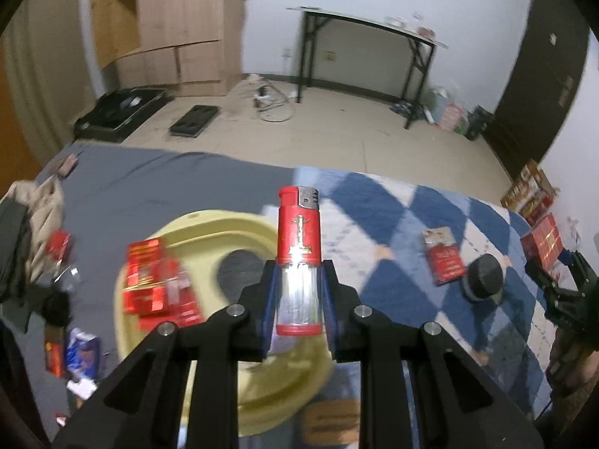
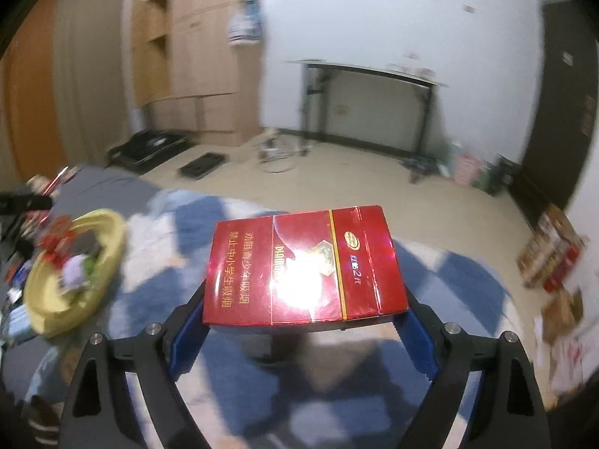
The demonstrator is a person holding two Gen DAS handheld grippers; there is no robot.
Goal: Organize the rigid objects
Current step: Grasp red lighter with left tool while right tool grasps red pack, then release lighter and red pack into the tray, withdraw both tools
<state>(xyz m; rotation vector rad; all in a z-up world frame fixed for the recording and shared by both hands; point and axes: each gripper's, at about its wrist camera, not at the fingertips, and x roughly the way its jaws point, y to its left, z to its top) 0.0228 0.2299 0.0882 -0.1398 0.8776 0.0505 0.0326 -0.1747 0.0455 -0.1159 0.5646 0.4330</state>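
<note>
My left gripper (image 1: 298, 295) is shut on a red and clear lighter (image 1: 298, 258), held upright above a yellow tray (image 1: 209, 232) that holds red cigarette packs (image 1: 149, 280). My right gripper (image 2: 305, 318) is shut on a red cigarette pack (image 2: 305, 265), held flat above the blue and white checked blanket (image 2: 262, 393). The yellow tray (image 2: 108, 247) with red items in it lies far to the left in the right wrist view. The right gripper also shows at the right edge of the left wrist view (image 1: 565, 280), with its red pack (image 1: 543, 239).
Another red pack (image 1: 443, 258) and a black round lid (image 1: 485, 277) lie on the checked blanket (image 1: 393, 205). Clothes and small packs (image 1: 80, 351) clutter the grey sheet at left. Beyond the bed are floor, a black table (image 1: 367, 56), a wooden cabinet (image 1: 176, 26).
</note>
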